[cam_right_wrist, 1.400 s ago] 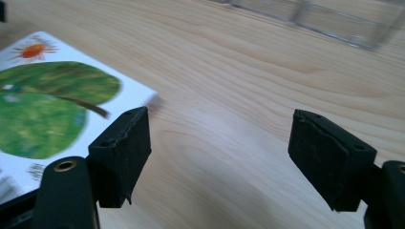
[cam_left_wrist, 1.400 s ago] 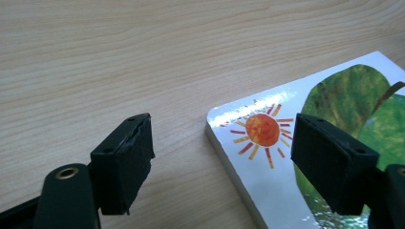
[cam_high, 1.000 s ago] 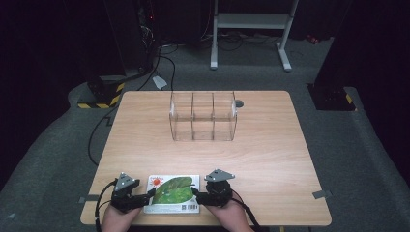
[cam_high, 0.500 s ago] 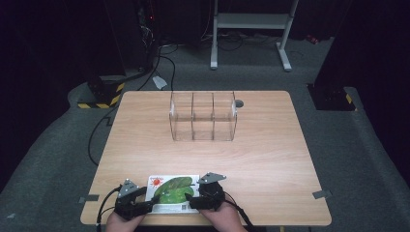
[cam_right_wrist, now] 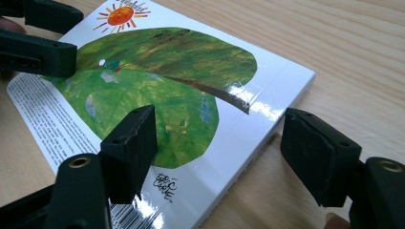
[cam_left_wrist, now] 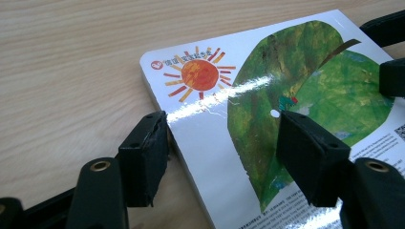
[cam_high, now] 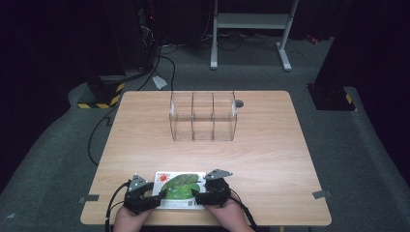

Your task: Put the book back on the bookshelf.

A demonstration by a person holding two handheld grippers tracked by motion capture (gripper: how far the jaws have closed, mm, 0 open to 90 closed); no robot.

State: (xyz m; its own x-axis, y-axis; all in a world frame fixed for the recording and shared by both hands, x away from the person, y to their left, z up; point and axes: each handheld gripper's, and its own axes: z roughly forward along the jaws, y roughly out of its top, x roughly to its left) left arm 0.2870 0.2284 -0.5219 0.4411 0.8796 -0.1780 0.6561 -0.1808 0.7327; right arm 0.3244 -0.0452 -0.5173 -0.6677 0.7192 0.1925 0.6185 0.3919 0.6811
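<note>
Clearly the main risk is a slip: the glossy book (cam_high: 177, 190) lies flat on the surface (cam_high: 261, 145) at its near edge, and each hand-held gripper straddles only one short side with jaws spread wide, nothing clamped. If the left hand-held gripper (cam_left_wrist: 222, 143) or the right hand-held gripper (cam_right_wrist: 219, 143) closes unevenly, the thick board cover could skid or pivot off the edge. Its cover shows a big green leaf, an orange sun in one corner and small print with a barcode.
</note>
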